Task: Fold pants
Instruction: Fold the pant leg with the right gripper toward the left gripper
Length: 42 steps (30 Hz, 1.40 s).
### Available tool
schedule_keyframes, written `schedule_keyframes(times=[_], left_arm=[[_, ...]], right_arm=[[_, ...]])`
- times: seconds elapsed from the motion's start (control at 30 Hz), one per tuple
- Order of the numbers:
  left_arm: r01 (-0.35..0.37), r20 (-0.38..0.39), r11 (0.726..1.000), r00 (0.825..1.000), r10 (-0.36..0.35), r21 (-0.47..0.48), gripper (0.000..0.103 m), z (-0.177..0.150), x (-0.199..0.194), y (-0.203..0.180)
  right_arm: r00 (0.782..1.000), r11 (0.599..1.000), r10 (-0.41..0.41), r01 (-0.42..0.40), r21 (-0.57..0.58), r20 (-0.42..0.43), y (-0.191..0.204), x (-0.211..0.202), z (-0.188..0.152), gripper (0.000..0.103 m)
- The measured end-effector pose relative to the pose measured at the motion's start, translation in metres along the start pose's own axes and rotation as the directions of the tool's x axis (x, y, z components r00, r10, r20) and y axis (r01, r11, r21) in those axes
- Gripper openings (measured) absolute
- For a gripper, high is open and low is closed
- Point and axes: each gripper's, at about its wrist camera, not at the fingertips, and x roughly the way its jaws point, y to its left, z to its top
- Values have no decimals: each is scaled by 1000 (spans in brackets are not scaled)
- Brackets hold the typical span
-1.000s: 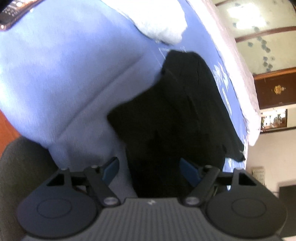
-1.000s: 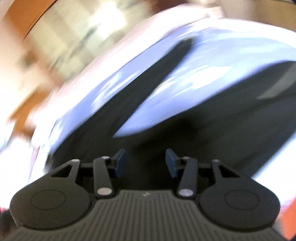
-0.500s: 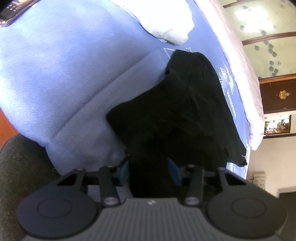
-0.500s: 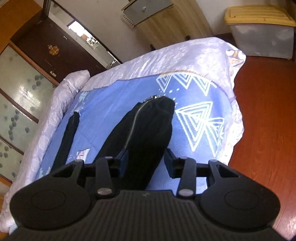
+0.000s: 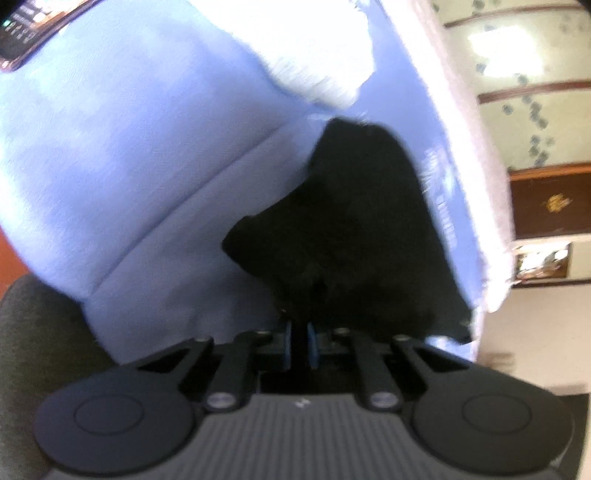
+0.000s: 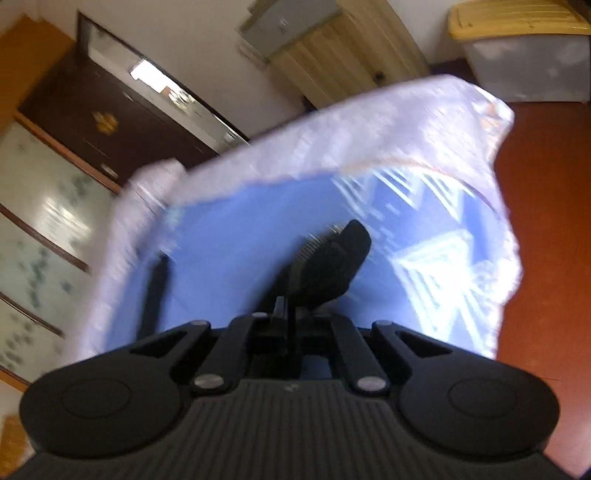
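Black pants [image 5: 354, 229] lie bunched on a blue bed cover [image 5: 140, 155]. My left gripper [image 5: 299, 345] is shut on a fold of the pants at their near edge. In the right wrist view the pants [image 6: 325, 266] show a zipper along one edge and rise off the blue cover [image 6: 229, 258]. My right gripper [image 6: 290, 332] is shut on that near end of the pants. A thin black strip of the pants [image 6: 155, 295] lies to the left on the cover.
A white pillow [image 5: 314, 48] lies beyond the pants, and a phone [image 5: 33, 29] at the top left. A dark chair [image 5: 40, 350] is at lower left. A wooden cabinet [image 6: 343, 55], a yellow-lidded bin [image 6: 524, 55] and red floor [image 6: 554, 221] flank the bed.
Both grippers have closed from open onto the pants. The right gripper has lifted its end of the pants off the cover. Both views are blurred by motion.
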Motion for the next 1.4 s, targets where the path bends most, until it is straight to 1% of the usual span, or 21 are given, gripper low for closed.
schedule_keyframes(times=[0.1,0.17,0.23,0.33,0.5,0.63,0.77,0.83,0.87,0.9,0.93,0.97,1.0,1.03,1.07,1.13,1.2,1.3,1.33,1.37,1.4], left_arm=[[48,39,999,998,-48,-1,8,13,-9,-18],[77,62,997,995,-76,-6,8,23,-9,-29],[97,73,995,993,-95,-17,8,36,-3,-39],[97,88,995,992,-95,-20,8,60,14,-59],[99,122,995,988,-96,-22,8,96,48,-90],[94,144,995,986,-86,-44,8,132,85,-104],[76,153,994,986,-64,-77,8,163,127,-111],[61,161,992,986,-42,-114,8,178,148,-110],[56,170,990,985,-33,-128,9,186,158,-108],[47,180,990,983,-23,-129,10,191,166,-108],[26,197,990,980,1,-137,13,195,175,-107],[14,208,989,978,17,-145,16,196,182,-105],[0,199,989,979,29,-145,19,194,188,-104],[-10,183,992,983,33,-124,29,190,192,-105],[-12,172,997,985,26,-78,40,185,192,-108],[-13,166,1000,986,10,21,53,172,183,-115],[-19,166,995,986,2,98,59,156,164,-120],[-4,160,977,987,-31,214,68,127,125,-120],[-18,169,968,985,-26,250,76,118,112,-120],[-40,186,959,982,-13,280,79,108,97,-116],[-47,190,954,982,-11,297,79,101,85,-110]], right_arm=[[997,997,72,-71,-33,38,36,-1,13,6],[991,991,121,-118,-68,48,66,8,22,6],[987,984,150,-144,-109,52,99,27,29,6],[983,972,177,-166,-165,54,143,62,35,6],[981,964,192,-183,-194,32,202,137,38,6],[986,951,168,-162,-264,0,250,200,29,6],[993,937,116,-121,-328,-34,295,269,12,6],[995,931,86,-95,-353,-40,316,306,-2,6],[996,923,83,-92,-374,-41,325,325,-9,6],[995,909,89,-100,-405,-45,334,341,-18,10],[993,889,99,-118,-442,-66,340,354,-27,12],[990,873,95,-133,-469,-103,342,365,-34,24],[986,868,91,-146,-475,-137,342,371,-37,42],[985,874,105,-159,-458,-140,335,369,-38,47],[983,885,136,-175,-432,-119,324,362,-35,48],[977,908,183,-211,-361,-111,294,349,-18,48],[969,927,225,-244,-285,-98,265,332,1,50],[971,939,226,-237,-248,-75,221,304,23,50],[971,939,222,-238,-247,-91,210,297,27,50],[968,937,222,-244,-249,-114,201,293,27,50],[966,934,220,-249,-255,-137,194,290,26,50]])
